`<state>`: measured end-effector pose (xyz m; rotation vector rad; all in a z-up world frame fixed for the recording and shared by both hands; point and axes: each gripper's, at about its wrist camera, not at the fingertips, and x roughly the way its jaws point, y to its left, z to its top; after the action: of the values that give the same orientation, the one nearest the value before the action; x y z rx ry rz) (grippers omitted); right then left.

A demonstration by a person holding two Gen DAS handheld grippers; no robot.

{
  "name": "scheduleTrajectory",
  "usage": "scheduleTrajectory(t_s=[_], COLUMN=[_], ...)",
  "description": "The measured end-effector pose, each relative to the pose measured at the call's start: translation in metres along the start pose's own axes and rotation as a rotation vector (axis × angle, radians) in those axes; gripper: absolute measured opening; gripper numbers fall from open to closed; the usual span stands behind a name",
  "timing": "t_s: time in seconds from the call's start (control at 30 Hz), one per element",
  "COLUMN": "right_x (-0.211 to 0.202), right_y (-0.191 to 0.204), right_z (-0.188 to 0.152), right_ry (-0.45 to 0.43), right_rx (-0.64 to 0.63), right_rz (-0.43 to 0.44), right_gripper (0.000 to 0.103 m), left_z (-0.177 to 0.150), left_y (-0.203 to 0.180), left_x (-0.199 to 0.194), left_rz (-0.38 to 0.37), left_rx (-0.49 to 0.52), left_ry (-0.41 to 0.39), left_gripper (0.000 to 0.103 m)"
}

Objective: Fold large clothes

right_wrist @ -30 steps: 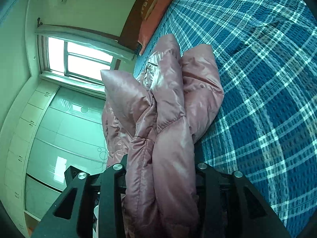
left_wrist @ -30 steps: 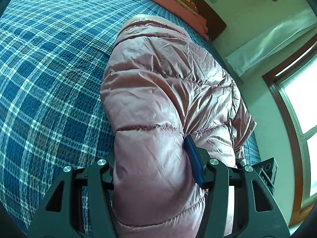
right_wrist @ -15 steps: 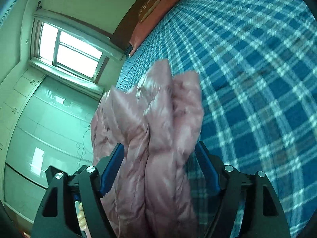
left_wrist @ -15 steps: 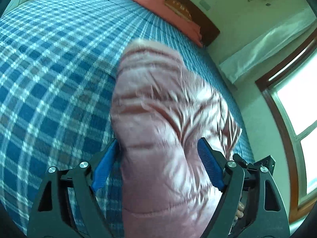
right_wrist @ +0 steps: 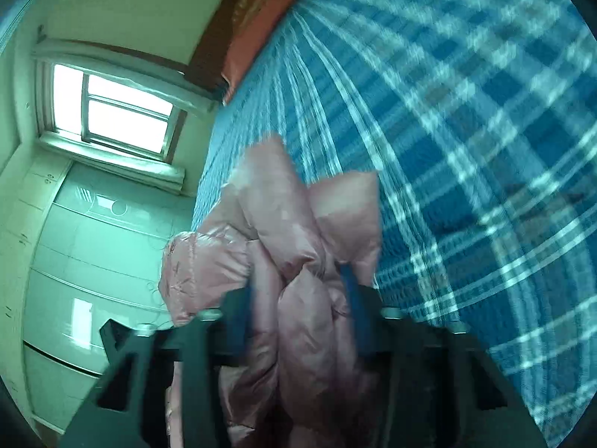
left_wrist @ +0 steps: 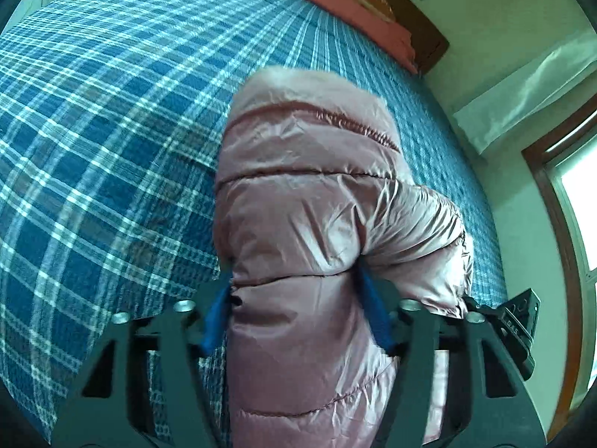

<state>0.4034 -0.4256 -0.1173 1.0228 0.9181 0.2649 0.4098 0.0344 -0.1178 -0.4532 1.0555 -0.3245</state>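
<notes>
A shiny pink quilted puffer jacket (left_wrist: 309,201) hangs over the blue plaid bed (left_wrist: 112,119). My left gripper (left_wrist: 294,298) has its blue pads against both sides of a thick fold of the jacket and holds it. In the right wrist view the jacket (right_wrist: 298,254) is bunched into puffy folds, and my right gripper (right_wrist: 298,298) is clamped on that bunch, blue pads pressing from both sides. The right view is motion-blurred.
A red-orange pillow (left_wrist: 354,3) lies at the dark wooden headboard (left_wrist: 429,33) at the bed's far end. A window (right_wrist: 112,108) and pale wardrobe doors (right_wrist: 74,261) stand beside the bed. The plaid bedspread (right_wrist: 466,149) spreads wide to the side.
Both grippers opened about half a second ago and have closed on the jacket again, gripping further along it. The cameras swung, and the jacket bunch sits more compact.
</notes>
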Motion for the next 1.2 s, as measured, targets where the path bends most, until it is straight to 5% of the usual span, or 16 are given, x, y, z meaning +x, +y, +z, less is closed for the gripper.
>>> scheduleTrajectory(t_s=[0.2, 0.3, 0.33, 0.7, 0.8, 0.83, 0.87, 0.9, 0.97, 1.07, 1.2], right_x=[-0.012, -0.032, -0.042, -0.108, -0.111, -0.111, -0.11, -0.11, -0.108, -0.099, -0.113], right_y=[0.008, 0.01, 0.009, -0.012, -0.007, -0.004, -0.003, -0.003, 0.0, 0.007, 0.001], right_z=[-0.009, -0.024, -0.033, -0.155, -0.173, -0.178, -0.181, -0.183, -0.187, -0.187, -0.195], right_ry=[-0.007, -0.011, -0.015, 0.032, 0.029, 0.023, 0.031, 0.037, 0.041, 0.03, 0.015], right_rx=[-0.033, -0.029, -0.025, 0.028, -0.001, -0.01, -0.01, -0.007, -0.016, -0.017, -0.009], right_rz=[-0.022, -0.006, 0.011, 0.158, 0.145, 0.123, 0.122, 0.131, 0.119, 0.108, 0.092], right_gripper=[0.038, 0.067, 0.069, 0.075, 0.074, 0.064, 0.043, 0.035, 0.026, 0.026, 0.034], left_z=[-0.002, -0.013, -0.021, -0.147, -0.17, -0.173, -0.175, -0.176, -0.175, -0.176, -0.18], left_y=[0.001, 0.005, 0.007, 0.012, 0.01, 0.011, 0.011, 0.012, 0.012, 0.011, 0.005], left_x=[-0.006, -0.024, -0.034, -0.101, -0.103, -0.103, -0.102, -0.103, -0.103, -0.102, -0.112], left_rz=[0.013, -0.008, -0.029, -0.197, -0.204, -0.201, -0.185, -0.174, -0.145, -0.12, -0.079], left_rx=[0.017, 0.001, -0.009, -0.119, -0.126, -0.121, -0.118, -0.117, -0.097, -0.072, -0.042], left_ry=[0.014, 0.005, 0.0, -0.011, -0.03, -0.033, -0.034, -0.032, -0.026, -0.023, -0.056], left_gripper=[0.058, 0.072, 0.074, 0.085, 0.086, 0.083, 0.069, 0.055, 0.043, 0.042, 0.058])
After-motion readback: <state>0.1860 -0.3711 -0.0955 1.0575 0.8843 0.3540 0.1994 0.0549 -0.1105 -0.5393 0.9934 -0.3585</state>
